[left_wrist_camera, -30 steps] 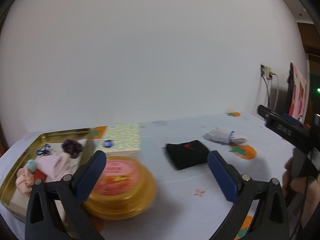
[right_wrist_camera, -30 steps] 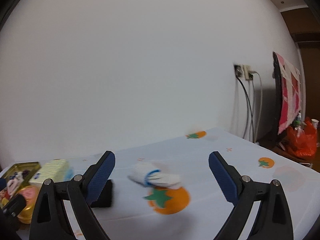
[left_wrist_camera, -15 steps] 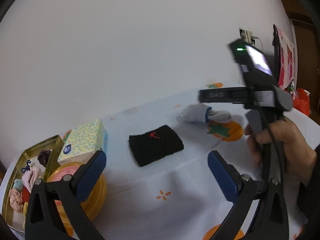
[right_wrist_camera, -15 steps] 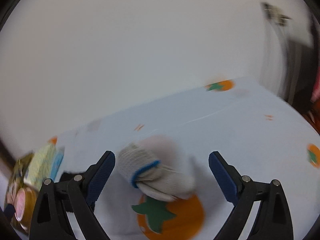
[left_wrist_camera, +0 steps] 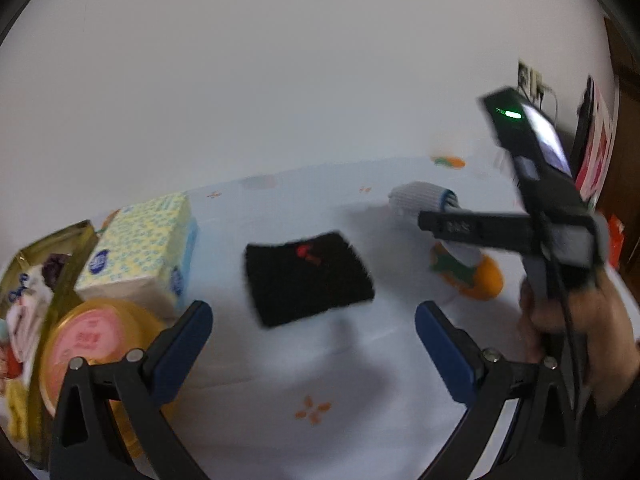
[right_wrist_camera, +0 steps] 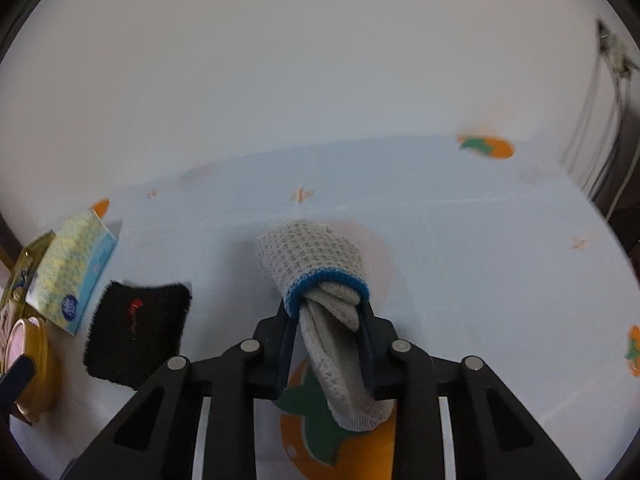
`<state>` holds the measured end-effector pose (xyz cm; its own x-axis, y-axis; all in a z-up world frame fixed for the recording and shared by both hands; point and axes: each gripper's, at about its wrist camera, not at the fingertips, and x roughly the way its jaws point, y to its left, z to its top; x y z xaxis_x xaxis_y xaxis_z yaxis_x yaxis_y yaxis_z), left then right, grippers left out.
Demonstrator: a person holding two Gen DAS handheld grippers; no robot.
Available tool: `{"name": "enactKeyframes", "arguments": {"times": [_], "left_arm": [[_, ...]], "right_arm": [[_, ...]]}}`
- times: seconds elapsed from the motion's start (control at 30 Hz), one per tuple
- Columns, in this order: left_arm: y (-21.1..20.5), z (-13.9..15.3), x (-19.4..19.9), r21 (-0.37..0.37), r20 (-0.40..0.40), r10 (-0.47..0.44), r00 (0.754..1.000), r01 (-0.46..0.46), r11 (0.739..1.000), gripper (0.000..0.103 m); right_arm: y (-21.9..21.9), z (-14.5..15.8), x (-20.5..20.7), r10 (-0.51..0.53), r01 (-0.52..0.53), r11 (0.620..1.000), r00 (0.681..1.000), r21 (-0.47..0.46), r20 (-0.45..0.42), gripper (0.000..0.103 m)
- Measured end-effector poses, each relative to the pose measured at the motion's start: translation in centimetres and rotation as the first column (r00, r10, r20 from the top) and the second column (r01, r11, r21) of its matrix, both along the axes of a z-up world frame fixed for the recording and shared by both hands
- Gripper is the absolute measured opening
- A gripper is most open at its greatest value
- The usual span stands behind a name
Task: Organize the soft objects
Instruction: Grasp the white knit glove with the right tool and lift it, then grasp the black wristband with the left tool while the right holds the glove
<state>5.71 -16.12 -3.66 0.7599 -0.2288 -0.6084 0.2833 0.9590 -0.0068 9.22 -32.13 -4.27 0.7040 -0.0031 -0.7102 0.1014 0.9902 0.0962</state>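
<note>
Two grippers over the worktop (right_wrist_camera: 460,240), which has a pale blue cloth printed with orange fruit. Right gripper (right_wrist_camera: 328,344) is tilted down at the grey knit glove (right_wrist_camera: 316,264), a rolled bundle with a blue cuff band. Its fingers are closing, with the glove's loose end between them; the dark pads look to be pressing it from both sides. The glove lies on the cloth, with its free end over one of the orange prints. In the left wrist view the same glove (left_wrist_camera: 420,198) sits at the far right of the worktop, partly hidden by the right gripper's body, with the person's hand (left_wrist_camera: 576,320) wrapped on the handle.

Left gripper (left_wrist_camera: 314,340) fingers are spread wide with nothing between them, above bare cloth. The black wristband (left_wrist_camera: 308,280) with a small red mark lies flat just beyond them, well apart from the glove.

Left edge: a yellow patterned tissue pack (left_wrist_camera: 140,252), a round yellow tub with a pink lid (left_wrist_camera: 92,344) just in front of it, and a gold tin (left_wrist_camera: 60,280) next to both, holding small soft items. The view there is too blurred to tell them apart.
</note>
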Motion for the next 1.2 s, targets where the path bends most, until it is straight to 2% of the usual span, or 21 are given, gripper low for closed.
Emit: {"name": "enactKeyframes", "arguments": {"times": [0.07,0.17,0.2,0.3,0.4,0.53,0.8,0.9,0.97,1.0,1.03,1.07,1.13,1.2], "left_arm": [[-0.8,0.2,1.1,-0.006,0.013,0.016,1.000,-0.015,1.000,0.102],[-2.0,0.0,3.4,0.041,0.016,0.060,0.998,-0.061,0.997,0.102],[-2.3,-0.3,4.5,0.058,-0.003,0.086,0.996,-0.086,0.995,0.102],[-2.3,-1.0,6.8,0.030,-0.080,0.139,0.987,-0.137,0.990,0.102],[-2.2,-2.0,9.0,0.022,-0.173,0.170,0.970,-0.168,0.985,0.102],[-2.3,-4.1,10.9,0.033,-0.320,0.163,0.933,-0.161,0.986,0.102],[-2.4,-4.1,10.7,0.030,-0.321,0.158,0.934,-0.156,0.987,0.103],[-1.9,-3.9,10.8,-0.017,-0.320,0.141,0.937,-0.155,0.988,0.101],[-0.6,-3.6,10.7,-0.058,-0.308,0.144,0.940,-0.170,0.984,0.080],[-0.2,-3.4,10.5,-0.066,-0.300,0.151,0.942,-0.179,0.982,0.075],[0.1,-3.3,10.4,-0.073,-0.294,0.150,0.944,-0.179,0.981,0.061],[0.5,-3.1,10.3,-0.106,-0.291,0.121,0.949,-0.158,0.982,0.034],[1.0,-3.3,10.3,-0.205,-0.308,0.027,0.951,-0.094,0.974,0.034],[1.3,-3.0,10.0,-0.223,-0.296,0.026,0.955,-0.096,0.970,0.034]], "right_arm": [[-1.1,1.6,-0.6,-0.019,0.016,0.999,0.997,0.043,0.075,0.030],[-2.2,3.7,-2.1,-0.064,0.046,0.995,0.977,0.092,0.203,0.030],[-2.5,4.1,-2.4,-0.076,0.052,0.993,0.969,0.106,0.236,0.030],[-2.8,4.9,-3.2,-0.100,0.061,0.988,0.952,0.139,0.290,0.030],[-2.9,5.1,-3.1,-0.114,0.074,0.987,0.951,0.144,0.289,0.030],[-2.9,4.7,-3.0,-0.112,0.064,0.981,0.957,0.183,0.266,0.030],[-2.7,4.1,-2.5,-0.104,0.059,0.981,0.964,0.185,0.246,0.030],[-2.6,4.1,-2.4,-0.102,0.059,0.982,0.964,0.179,0.245,0.030],[-2.6,4.0,-2.4,-0.100,0.057,0.983,0.964,0.173,0.248,0.030],[-2.6,4.0,-2.3,-0.099,0.056,0.983,0.963,0.173,0.249,0.030],[-2.6,4.0,-2.3,-0.099,0.057,0.983,0.963,0.173,0.250,0.030],[-2.6,3.9,-2.4,-0.100,0.056,0.983,0.962,0.174,0.252,0.030],[-2.7,4.0,-2.5,-0.097,0.049,0.982,0.960,0.184,0.264,0.030],[-2.7,4.0,-2.7,-0.096,0.045,0.982,0.955,0.184,0.279,0.030]]}}
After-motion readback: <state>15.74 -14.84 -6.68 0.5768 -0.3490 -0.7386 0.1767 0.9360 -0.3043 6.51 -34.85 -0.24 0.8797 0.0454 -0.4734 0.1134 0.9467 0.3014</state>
